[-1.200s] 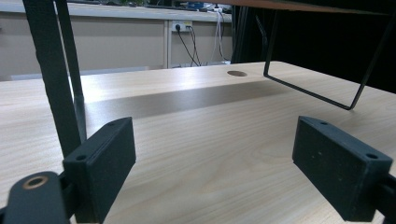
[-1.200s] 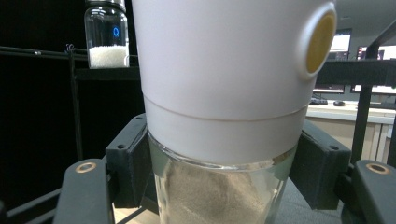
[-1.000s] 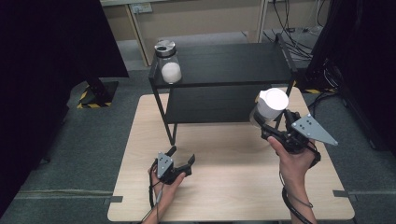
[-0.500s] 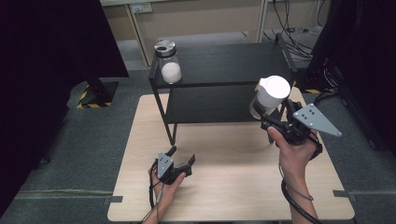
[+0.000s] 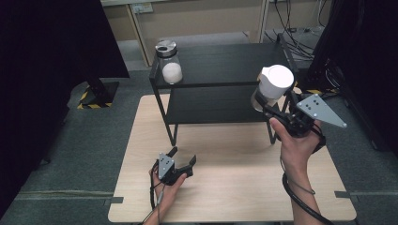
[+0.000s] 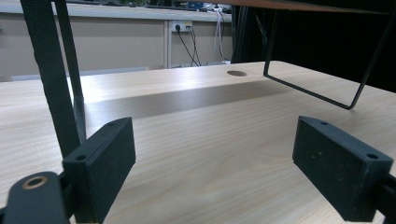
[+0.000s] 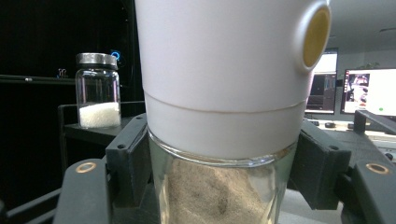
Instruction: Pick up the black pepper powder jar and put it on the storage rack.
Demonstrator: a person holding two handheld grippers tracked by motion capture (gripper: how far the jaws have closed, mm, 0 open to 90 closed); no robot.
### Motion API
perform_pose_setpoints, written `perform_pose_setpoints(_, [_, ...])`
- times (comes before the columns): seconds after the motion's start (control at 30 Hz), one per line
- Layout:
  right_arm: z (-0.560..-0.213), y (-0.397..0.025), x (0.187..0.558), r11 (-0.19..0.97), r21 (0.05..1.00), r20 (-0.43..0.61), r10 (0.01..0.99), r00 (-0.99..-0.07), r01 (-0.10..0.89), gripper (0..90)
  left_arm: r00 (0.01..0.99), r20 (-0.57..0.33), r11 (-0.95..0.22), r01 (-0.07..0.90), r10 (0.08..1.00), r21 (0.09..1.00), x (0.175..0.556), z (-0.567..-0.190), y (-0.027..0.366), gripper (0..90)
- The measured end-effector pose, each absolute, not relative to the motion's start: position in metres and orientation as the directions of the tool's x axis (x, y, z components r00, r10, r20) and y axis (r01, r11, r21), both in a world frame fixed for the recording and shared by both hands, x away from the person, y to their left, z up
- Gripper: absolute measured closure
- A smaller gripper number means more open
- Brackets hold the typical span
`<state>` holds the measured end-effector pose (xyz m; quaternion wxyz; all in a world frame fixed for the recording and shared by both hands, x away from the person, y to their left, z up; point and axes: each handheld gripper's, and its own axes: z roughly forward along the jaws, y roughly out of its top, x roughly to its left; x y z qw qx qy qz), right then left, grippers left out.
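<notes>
My right gripper [image 5: 264, 104] is shut on a glass jar with a tall white lid [image 5: 273, 84] and brownish powder inside [image 7: 219, 196]. I hold it in the air at the right front corner of the black two-tier shelf [image 5: 225, 63]. Its jaws clamp the glass just under the lid [image 7: 224, 70]. A second glass jar with a metal lid and white grains [image 5: 169, 62] stands on the shelf's top tier at the left [image 7: 98, 91]. My left gripper [image 5: 183, 158] rests low on the wooden table [image 5: 234, 187], open, nothing between its pads [image 6: 100, 163].
The shelf's thin black legs [image 6: 51, 79] stand on the table just ahead of the left gripper. Its lower tier [image 5: 216, 105] is bare. A round hole [image 6: 236, 73] marks the tabletop. Dark curtains, cables and monitors [image 7: 369, 91] surround the table.
My right gripper has lifted the white-lidded jar higher and slightly forward toward the shelf's top tier. The left gripper has stayed put.
</notes>
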<state>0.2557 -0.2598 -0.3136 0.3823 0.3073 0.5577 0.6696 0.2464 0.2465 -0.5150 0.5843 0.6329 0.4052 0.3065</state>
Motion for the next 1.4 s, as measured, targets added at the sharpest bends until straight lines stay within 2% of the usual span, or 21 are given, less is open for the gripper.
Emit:
perform_pose_setpoints(0.83, [-0.271, -0.252, 0.267, -0.090, 0.979, -0.012, 0.867, -0.499, -0.180, 31.0, 0.484, -0.088, 0.012, 0.159, 0.870, 0.987, 0.247, -0.514, 0.247, 12.3])
perform_pose_setpoints(1.4, [-0.255, -0.247, 0.279, -0.078, 0.984, -0.006, 0.885, -0.465, -0.161, 31.0, 0.485, -0.088, 0.011, 0.160, 0.870, 0.987, 0.247, -0.514, 0.247, 12.3])
